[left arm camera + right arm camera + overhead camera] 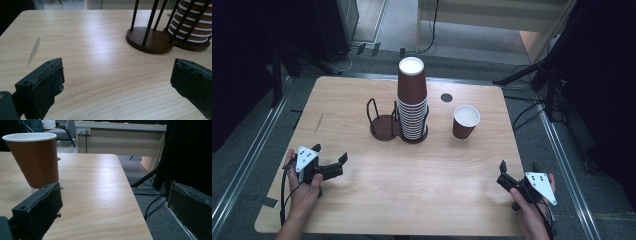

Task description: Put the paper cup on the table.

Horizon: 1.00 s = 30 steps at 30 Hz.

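A tall stack of brown ribbed paper cups (pixel 412 98) stands in the right well of a dark wire cup holder (pixel 383 125); its left well is empty. One single brown cup (pixel 466 121) stands upright to the right of the holder. My left gripper (pixel 330 152) rests open near the table's front left, pointing toward the holder. In the left gripper view the left gripper (pixel 117 75) has nothing between its jaws, with the holder base (pixel 150 40) and the stack (pixel 192 22) ahead. My right gripper (pixel 518 167) is open at the front right. In the right gripper view the right gripper (pixel 115 202) is empty, and the single cup (pixel 35 160) stands ahead at left.
The wooden table (pixel 362 200) has a dark round grommet (pixel 446 97) behind the single cup and a pale scrape mark (pixel 33 51) on its left part. Its right edge (pixel 130 195) drops to a floor with cables and stand legs (pixel 150 177).
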Each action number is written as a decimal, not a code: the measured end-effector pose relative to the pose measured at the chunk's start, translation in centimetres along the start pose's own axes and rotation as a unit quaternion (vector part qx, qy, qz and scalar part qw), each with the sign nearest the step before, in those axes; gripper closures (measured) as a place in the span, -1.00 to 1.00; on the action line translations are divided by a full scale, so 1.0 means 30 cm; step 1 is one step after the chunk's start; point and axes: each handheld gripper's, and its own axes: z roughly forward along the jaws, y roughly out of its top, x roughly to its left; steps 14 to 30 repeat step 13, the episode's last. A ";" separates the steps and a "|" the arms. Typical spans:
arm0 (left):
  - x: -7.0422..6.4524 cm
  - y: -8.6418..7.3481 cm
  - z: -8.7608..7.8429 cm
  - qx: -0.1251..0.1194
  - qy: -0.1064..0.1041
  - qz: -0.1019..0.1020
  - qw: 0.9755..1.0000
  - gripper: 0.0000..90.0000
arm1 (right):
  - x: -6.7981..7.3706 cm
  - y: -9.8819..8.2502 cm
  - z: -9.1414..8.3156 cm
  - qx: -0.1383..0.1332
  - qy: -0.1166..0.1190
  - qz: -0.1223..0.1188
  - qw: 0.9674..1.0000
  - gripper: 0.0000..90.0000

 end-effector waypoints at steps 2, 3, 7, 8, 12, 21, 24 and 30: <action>0.000 0.000 0.000 0.000 0.000 0.000 1.000 -1.00 | -0.008 -0.004 -0.008 -0.001 -0.001 0.003 1.000 -1.00; 0.000 0.000 0.000 0.000 0.000 0.000 1.000 -1.00 | -0.011 -0.006 -0.012 0.000 -0.002 0.007 1.000 -1.00; 0.000 0.000 0.001 0.000 0.000 -0.001 1.000 -1.00 | -0.017 -0.014 -0.019 0.001 -0.003 0.007 1.000 -1.00; -0.001 0.000 0.001 0.000 0.000 -0.001 1.000 -1.00 | -0.019 -0.018 -0.024 0.001 -0.002 0.008 1.000 -1.00; 0.000 0.001 0.001 0.001 0.000 -0.001 1.000 -1.00 | -0.019 -0.018 -0.027 0.000 0.000 0.011 1.000 -1.00; 0.000 0.001 0.001 0.001 0.000 -0.001 1.000 -1.00 | -0.017 -0.017 -0.026 -0.001 0.004 0.010 1.000 -1.00; 0.000 0.001 0.001 0.001 0.000 -0.001 1.000 -1.00 | -0.017 -0.017 -0.026 -0.001 0.004 0.010 1.000 -1.00; 0.000 0.001 0.001 0.001 0.000 -0.001 1.000 -1.00 | -0.017 -0.017 -0.026 -0.001 0.004 0.010 1.000 -1.00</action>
